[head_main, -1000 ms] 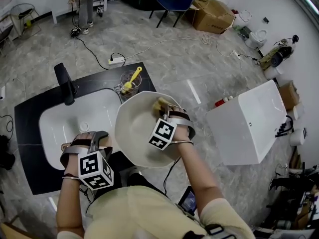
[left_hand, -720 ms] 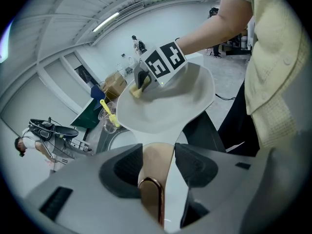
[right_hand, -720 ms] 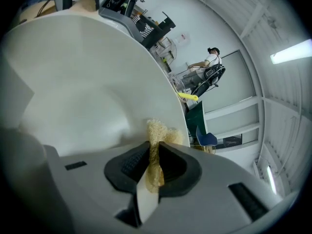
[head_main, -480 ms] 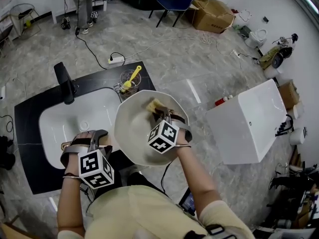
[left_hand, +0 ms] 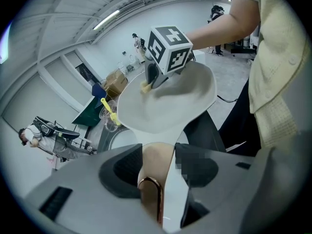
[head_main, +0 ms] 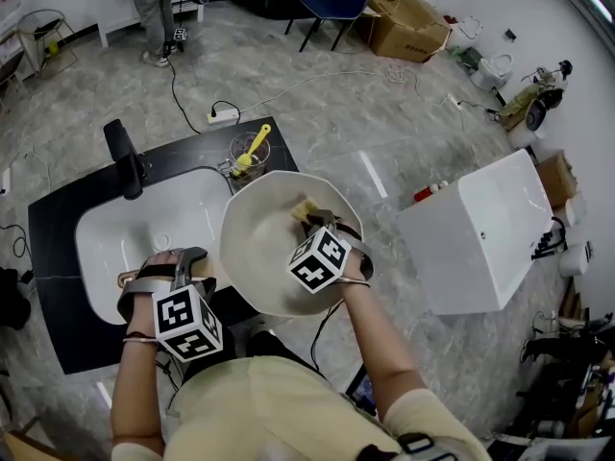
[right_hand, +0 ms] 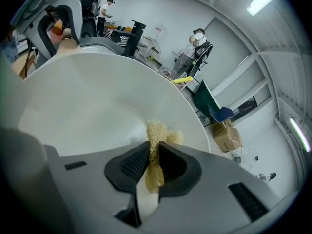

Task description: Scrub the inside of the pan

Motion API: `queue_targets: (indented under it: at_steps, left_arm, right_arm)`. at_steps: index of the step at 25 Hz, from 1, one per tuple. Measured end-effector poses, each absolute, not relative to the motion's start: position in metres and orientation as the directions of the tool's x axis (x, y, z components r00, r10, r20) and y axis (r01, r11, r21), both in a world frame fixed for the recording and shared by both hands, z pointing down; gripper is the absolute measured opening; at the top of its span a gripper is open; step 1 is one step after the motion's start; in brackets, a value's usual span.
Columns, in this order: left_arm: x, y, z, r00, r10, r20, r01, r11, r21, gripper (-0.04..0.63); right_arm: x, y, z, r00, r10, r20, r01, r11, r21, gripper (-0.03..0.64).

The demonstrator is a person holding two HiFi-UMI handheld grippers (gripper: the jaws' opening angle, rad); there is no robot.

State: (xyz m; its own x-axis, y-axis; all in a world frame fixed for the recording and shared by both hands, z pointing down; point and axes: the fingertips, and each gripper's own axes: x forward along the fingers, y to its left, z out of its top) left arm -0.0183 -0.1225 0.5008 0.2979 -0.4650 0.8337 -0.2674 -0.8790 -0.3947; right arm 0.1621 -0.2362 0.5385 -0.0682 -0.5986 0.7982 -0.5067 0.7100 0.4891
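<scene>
A white pan (head_main: 252, 248) is held tilted over the counter's edge, its inside facing me. My left gripper (head_main: 179, 265) is shut on the pan's beige handle (left_hand: 155, 165), which ends in a copper loop. My right gripper (head_main: 323, 223) is inside the pan near its far right wall, shut on a yellow scrub pad (head_main: 306, 208). In the right gripper view the scrub pad (right_hand: 157, 136) is pinched between both jaws and pressed against the pan's white inner surface (right_hand: 83, 106). From the left gripper view the pan (left_hand: 170, 106) rises ahead, with the right gripper's marker cube (left_hand: 168, 48) over it.
A black counter (head_main: 53, 257) holds a white sink (head_main: 135, 233) and a black faucet (head_main: 125, 159). A glass cup with a yellow utensil (head_main: 250, 152) stands beyond the pan. A white cabinet (head_main: 480, 233) stands to the right; a power strip (head_main: 223, 115) lies on the floor.
My right gripper has rolled and slid the scrub pad a short way along the pan's far inner wall. The left gripper and pan have kept still. A person at the back has walked left.
</scene>
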Motion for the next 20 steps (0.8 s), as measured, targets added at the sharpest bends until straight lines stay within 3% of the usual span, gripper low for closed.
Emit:
queue_targets:
  at_steps: [10, 20]
  left_arm:
    - [-0.017, -0.122, 0.502, 0.269, -0.49, 0.829, -0.24, -0.868, -0.435, 0.217]
    - [-0.018, -0.123, 0.501, 0.286, -0.482, 0.828, -0.244, -0.872, -0.424, 0.216]
  right_arm:
    - [0.171, -0.244, 0.558, 0.024, -0.536, 0.844, -0.57, 0.686, 0.452, 0.066]
    - [0.14, -0.252, 0.573, -0.024, -0.517, 0.856, -0.538, 0.728, 0.425, 0.066]
